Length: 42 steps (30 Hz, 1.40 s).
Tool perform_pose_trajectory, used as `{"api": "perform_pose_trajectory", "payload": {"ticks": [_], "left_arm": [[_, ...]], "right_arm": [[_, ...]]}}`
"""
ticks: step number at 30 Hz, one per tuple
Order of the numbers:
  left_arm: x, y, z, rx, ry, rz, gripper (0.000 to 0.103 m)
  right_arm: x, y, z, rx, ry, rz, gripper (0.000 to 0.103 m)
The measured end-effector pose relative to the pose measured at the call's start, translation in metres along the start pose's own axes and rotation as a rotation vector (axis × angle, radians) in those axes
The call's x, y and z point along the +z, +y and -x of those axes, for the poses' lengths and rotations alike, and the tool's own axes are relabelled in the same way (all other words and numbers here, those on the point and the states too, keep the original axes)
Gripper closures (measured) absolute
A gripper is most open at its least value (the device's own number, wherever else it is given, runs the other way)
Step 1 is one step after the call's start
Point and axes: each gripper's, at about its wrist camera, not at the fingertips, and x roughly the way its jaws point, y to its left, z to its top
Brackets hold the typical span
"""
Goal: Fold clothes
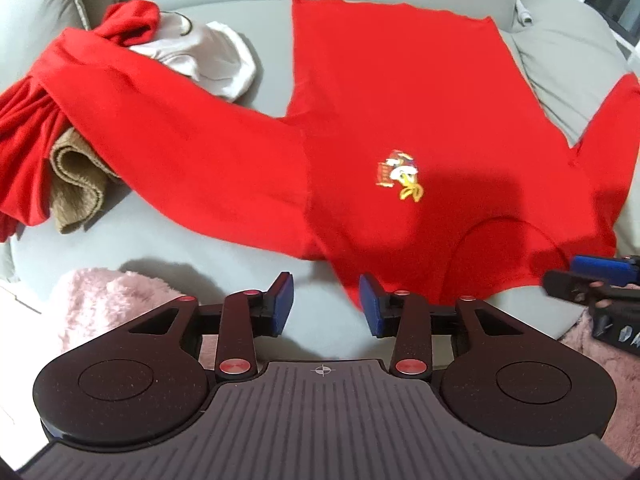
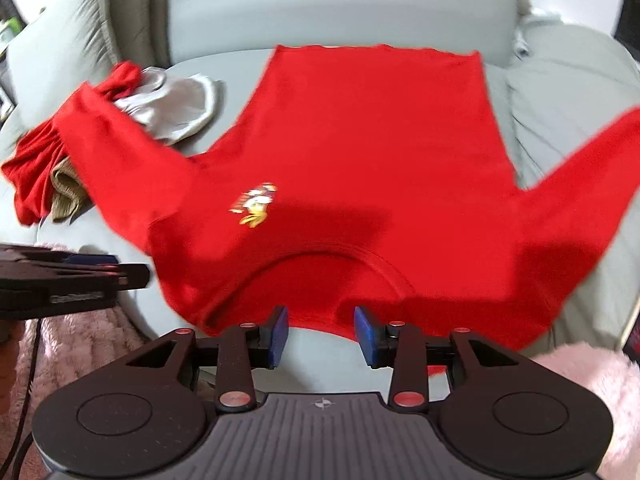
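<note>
Both wrist views look steeply down, close, sharing the red shirt (image 1: 400, 120) on the sofa (image 2: 340, 8).

The red sweater (image 1: 392, 128) is cut off at 3 o'clock in the left wrist view, where its sleeve end leaves frame. Its other sleeve covers part of the tan cloth (image 1: 78, 184) and white garment (image 1: 208, 60). The chest emblem (image 2: 256, 204) is blurred, details unreadable.
</note>
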Motion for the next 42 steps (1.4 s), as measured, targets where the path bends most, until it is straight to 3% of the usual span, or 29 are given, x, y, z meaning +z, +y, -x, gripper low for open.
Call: {"api": "perform_pose_trajectory", "payload": {"ticks": [7,18,25,29,33,35,38,42], "left_arm": [[0.003,-0.013,-0.004,0.001,-0.014,-0.05,0.055],[0.016,-0.016,-0.023,0.078,-0.015,-0.09,0.055],[0.011,-0.016,-0.047,0.069,0.056,-0.161,0.056],[0.009,-0.005,-0.048,0.052,0.157,-0.169,0.057],[-0.003,-0.001,-0.045,0.161,0.158,-0.23,0.06],[-0.008,0.004,-0.034,0.133,0.118,-0.217,0.059],[-0.006,0.01,-0.018,0.084,0.068,-0.152,0.057],[-0.006,0.012,-0.008,0.051,0.041,-0.12,0.057]], "right_arm": [[-0.001,0.002,-0.001,-0.026,0.007,0.029,0.061],[-0.006,-0.003,0.0,-0.029,0.004,0.016,0.06],[-0.008,-0.008,0.002,-0.037,0.004,0.01,0.059],[-0.009,-0.01,0.004,-0.044,0.006,0.01,0.059],[-0.002,-0.007,0.004,-0.033,0.0,0.017,0.059],[0.001,-0.006,0.004,-0.018,-0.007,0.011,0.059],[0.005,-0.015,0.009,0.01,-0.06,-0.018,0.059],[0.009,-0.061,0.032,0.045,-0.233,-0.107,0.058]]}}
